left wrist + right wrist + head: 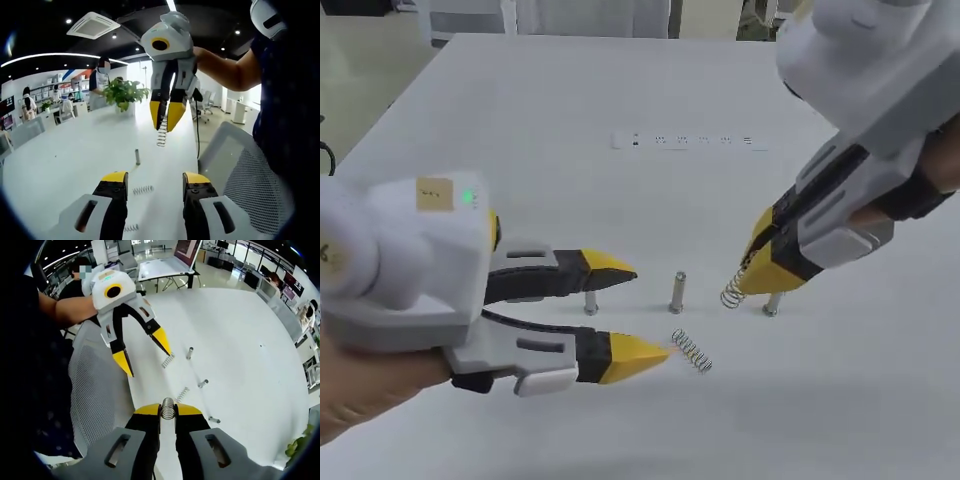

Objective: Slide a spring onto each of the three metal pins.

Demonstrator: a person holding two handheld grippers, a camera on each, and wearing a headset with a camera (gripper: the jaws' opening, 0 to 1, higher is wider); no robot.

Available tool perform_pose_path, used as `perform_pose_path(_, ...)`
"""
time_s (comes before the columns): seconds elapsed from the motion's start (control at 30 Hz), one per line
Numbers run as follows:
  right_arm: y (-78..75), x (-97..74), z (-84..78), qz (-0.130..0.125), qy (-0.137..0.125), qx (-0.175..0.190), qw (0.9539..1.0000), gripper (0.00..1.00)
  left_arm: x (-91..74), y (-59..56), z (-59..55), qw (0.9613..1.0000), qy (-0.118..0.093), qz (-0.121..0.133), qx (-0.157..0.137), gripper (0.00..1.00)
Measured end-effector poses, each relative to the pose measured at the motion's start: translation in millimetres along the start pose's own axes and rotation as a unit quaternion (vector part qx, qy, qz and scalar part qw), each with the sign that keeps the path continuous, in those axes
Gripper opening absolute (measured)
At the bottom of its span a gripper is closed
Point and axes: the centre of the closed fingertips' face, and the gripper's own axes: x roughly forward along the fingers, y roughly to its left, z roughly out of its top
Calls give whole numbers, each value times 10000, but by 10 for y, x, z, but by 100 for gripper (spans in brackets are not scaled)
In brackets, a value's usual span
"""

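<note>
Right tool (748,279) grips a spring (732,293) just beside a pin (772,303); left tool (651,311) gapes.

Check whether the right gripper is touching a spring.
Touching. The right gripper view shows the right gripper shut on the spring, pinched between its tips.

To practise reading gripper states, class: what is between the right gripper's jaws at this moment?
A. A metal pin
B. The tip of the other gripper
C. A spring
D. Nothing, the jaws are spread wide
C: the right gripper is shut on a spring, whose coil end shows between its yellow tips in the right gripper view and hangs from them in the head view.
</note>
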Motion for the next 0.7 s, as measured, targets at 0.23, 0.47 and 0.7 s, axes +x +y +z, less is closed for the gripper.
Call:
perform_pose_path(0.23,-214,-112,-138,-215,33,247,9995,8,-92,66,-125,9998,82,161,-102,40)
perform_pose_path(0.47,-422,-173,-256,-382,118,443,9982,8,-195,123,-229,9990,78,363,-252,42)
perform_pose_path(0.7,-594,-186,-359,-532,273,576,9966,8,-299,161,-342,9978,118,534,-385,46)
